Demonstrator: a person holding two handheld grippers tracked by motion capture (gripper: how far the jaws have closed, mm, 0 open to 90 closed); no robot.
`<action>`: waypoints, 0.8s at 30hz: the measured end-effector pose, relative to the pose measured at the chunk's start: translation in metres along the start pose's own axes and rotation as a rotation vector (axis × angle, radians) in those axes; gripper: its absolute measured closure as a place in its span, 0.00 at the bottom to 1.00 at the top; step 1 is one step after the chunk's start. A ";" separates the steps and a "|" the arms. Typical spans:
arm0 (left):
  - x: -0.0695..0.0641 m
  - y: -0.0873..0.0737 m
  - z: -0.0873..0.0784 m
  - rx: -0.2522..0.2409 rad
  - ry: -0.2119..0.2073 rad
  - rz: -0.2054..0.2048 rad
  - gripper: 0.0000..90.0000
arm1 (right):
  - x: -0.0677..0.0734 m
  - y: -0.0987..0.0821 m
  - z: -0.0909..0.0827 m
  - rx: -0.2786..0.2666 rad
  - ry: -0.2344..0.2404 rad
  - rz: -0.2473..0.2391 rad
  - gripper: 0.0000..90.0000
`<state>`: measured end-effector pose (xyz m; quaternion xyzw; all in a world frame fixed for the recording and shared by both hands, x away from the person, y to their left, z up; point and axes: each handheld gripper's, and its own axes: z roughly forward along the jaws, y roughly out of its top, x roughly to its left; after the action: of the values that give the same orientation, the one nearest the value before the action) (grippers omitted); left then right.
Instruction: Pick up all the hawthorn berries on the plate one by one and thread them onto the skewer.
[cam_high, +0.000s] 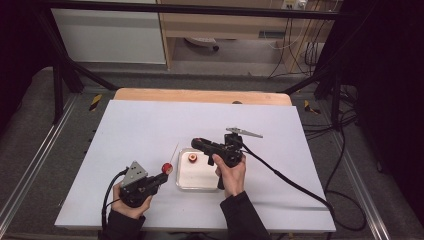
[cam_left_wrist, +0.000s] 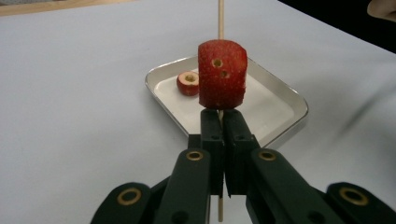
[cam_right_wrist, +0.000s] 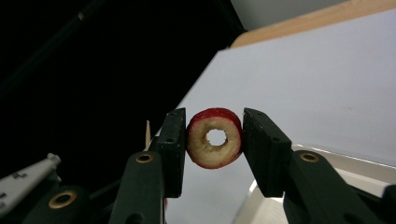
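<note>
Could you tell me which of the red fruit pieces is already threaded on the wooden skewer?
The tall piece above the left gripper; another lies in the tray, and one sits between the right gripper's fingers.

One camera is looking down from high above the worktop (cam_high: 150, 130). Two are riding close on each hand-held gripper, both seeing the tray (cam_left_wrist: 280, 100).
</note>
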<state>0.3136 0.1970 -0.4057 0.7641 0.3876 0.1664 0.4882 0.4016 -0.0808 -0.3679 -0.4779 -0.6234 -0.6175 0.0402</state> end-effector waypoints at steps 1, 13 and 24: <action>-0.001 0.000 0.000 -0.003 0.001 -0.006 0.98 | 0.001 -0.001 0.000 -0.022 0.009 0.007 0.68; -0.014 0.001 0.003 -0.005 -0.011 -0.026 0.98 | 0.007 -0.015 0.007 -0.236 0.093 0.119 0.68; -0.023 0.004 0.015 0.003 -0.021 -0.036 0.98 | 0.008 -0.023 0.009 -0.314 0.156 0.185 0.68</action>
<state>0.3099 0.1692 -0.4060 0.7595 0.3962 0.1489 0.4940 0.3878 -0.0640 -0.3820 -0.4843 -0.4680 -0.7359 0.0701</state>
